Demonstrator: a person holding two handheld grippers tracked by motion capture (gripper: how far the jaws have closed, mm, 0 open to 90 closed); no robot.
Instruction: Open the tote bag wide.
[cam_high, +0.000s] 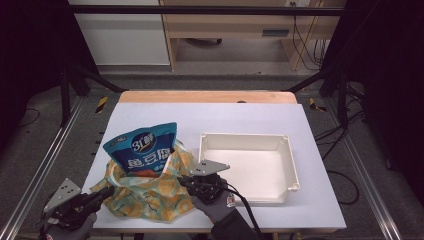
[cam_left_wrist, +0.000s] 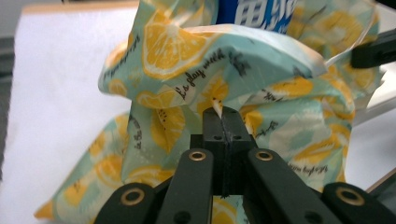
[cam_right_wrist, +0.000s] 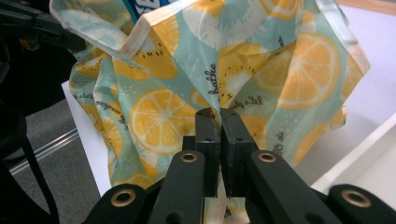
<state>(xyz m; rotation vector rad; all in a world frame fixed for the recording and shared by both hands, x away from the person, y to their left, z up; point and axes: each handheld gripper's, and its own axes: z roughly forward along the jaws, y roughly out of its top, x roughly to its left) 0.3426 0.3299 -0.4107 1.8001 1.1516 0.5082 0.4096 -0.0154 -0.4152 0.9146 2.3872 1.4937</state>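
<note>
Snack packet in cloth bag, left of tray.

One lemon-print bag, one blue snack packet, one white tray, two tongs.

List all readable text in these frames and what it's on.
"3" plus large white Chinese characters: on the blue snack bag standing in the lemon-print bag; the characters are too blurred to read reliably.
"Let's play with": black script on the lemon-print bag, left gripper view.
"bathe": black script on the same fabric, right gripper view.
Other script lines on the fabric: too creased or blurred to read.
White tray: no text.
</note>
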